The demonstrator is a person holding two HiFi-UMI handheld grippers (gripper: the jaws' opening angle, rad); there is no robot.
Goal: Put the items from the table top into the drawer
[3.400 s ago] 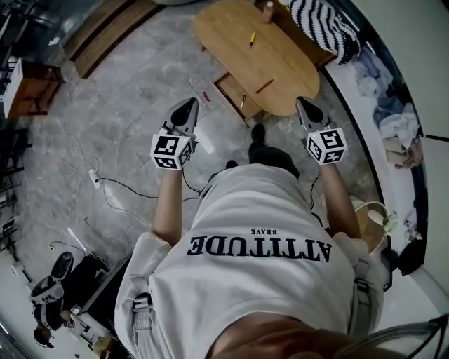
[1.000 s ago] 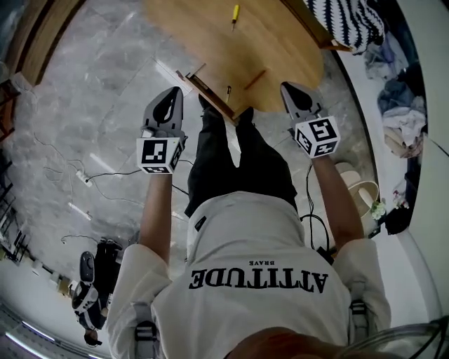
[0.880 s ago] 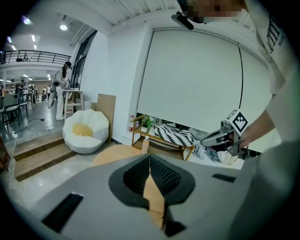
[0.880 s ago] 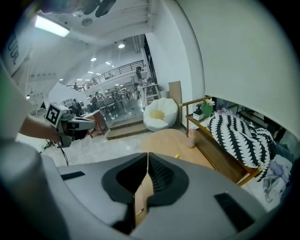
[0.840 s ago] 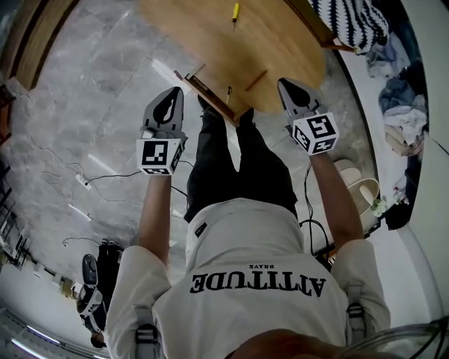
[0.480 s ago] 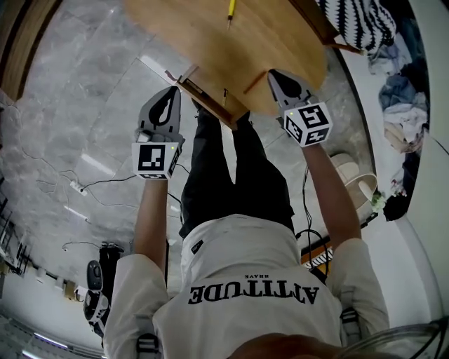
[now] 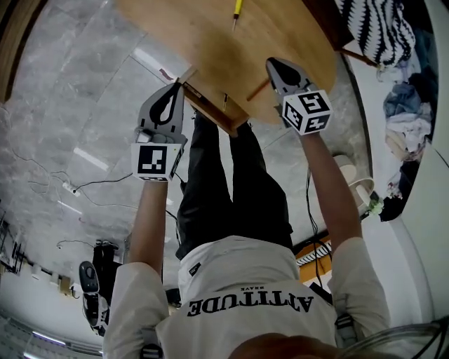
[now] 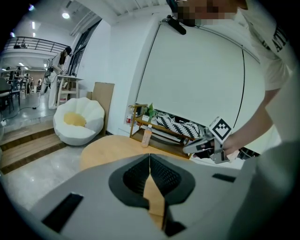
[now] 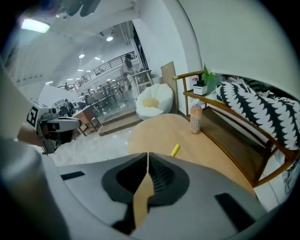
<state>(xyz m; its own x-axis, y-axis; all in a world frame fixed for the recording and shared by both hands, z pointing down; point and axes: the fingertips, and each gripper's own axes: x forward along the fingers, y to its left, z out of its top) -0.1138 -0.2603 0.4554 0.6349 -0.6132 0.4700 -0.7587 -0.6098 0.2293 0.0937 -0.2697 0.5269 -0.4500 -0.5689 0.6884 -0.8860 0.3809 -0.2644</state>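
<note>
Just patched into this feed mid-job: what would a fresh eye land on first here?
First, the left gripper and the right gripper, held out side by side with jaws shut and empty at the near edge of the oval wooden table. Next, the yellow pen lying mid-table, a bottle upright near the far edge, and the drawer jutting out between the grippers.

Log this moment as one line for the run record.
left gripper: jaws shut, empty | right gripper: jaws shut, empty | yellow pen: on table | drawer: open
</note>
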